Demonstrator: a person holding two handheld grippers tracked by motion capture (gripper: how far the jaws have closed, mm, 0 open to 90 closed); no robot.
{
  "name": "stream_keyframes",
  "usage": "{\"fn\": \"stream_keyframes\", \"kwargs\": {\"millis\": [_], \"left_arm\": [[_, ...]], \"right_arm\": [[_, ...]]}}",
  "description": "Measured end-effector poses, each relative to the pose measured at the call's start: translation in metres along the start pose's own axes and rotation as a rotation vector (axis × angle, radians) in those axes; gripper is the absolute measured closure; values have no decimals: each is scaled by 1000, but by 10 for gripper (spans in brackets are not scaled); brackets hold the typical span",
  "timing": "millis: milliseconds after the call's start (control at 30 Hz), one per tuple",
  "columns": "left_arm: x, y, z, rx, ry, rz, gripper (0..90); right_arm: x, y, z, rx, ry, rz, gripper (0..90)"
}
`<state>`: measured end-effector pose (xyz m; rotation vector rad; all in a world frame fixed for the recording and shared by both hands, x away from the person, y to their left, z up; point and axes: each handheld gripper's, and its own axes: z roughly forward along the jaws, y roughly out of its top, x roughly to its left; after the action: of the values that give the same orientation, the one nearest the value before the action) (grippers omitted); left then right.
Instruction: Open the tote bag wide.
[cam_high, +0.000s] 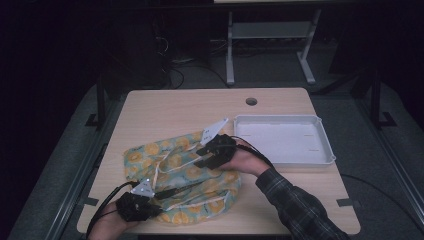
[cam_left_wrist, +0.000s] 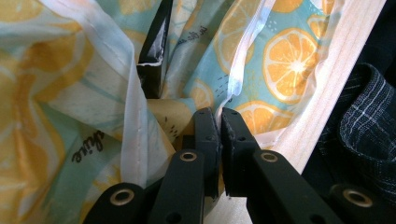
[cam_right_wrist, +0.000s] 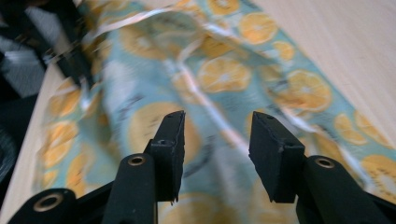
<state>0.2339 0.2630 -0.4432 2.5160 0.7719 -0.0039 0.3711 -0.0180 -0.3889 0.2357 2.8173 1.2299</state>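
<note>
A teal cloth (cam_high: 170, 165) printed with orange slices and edged with a white hem lies crumpled on the front left of the wooden table (cam_high: 175, 110). My left gripper (cam_high: 172, 192) rests at the cloth's near edge, its jaws shut on a fold of the fabric (cam_left_wrist: 289, 56) at the tips (cam_left_wrist: 219, 126). My right gripper (cam_high: 200, 156) hovers over the middle of the cloth (cam_right_wrist: 224, 74), pointing left. It is open (cam_right_wrist: 217, 121), with nothing between its pads. One of its fingers (cam_left_wrist: 152, 51) shows farther off in the left gripper view.
A white, empty tray (cam_high: 285, 161) sits at the right of the table, just behind the right hand. A cable hole (cam_high: 251, 101) lies near the far edge. A plaid sleeve (cam_left_wrist: 369, 121) is beside the table's front edge.
</note>
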Motion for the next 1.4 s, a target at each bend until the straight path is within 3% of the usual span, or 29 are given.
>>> {"fn": "stream_keyframes", "kwargs": {"millis": [167,367,600,700,933,1033,1133,1267,1400], "left_arm": [[0,-1,0,-7,-2,-5,858],[0,-1,0,-9,-2,-8,858],[0,-1,0,-8,-3,-4,856],[0,-1,0,-8,-3,-3,856],[1,-1,0,-11,-4,-4,856],[1,-1,0,-7,-6,-11,856],[1,-1,0,-6,-4,-7,856],[0,-1,0,-10,-7,-17,856],[0,-1,0,-13,-9,-21,856]], "right_arm": [[-19,-5,8,20,5,55,533],[-24,-15,15,56,40,110,558],[-26,-20,13,65,68,123,823],[-25,-21,14,54,65,114,898],[-24,-16,8,16,48,100,896],[-29,-16,4,7,56,126,670],[-28,-18,7,28,62,141,569],[-27,-22,14,65,72,141,562],[-26,-23,16,73,69,149,667]]}}
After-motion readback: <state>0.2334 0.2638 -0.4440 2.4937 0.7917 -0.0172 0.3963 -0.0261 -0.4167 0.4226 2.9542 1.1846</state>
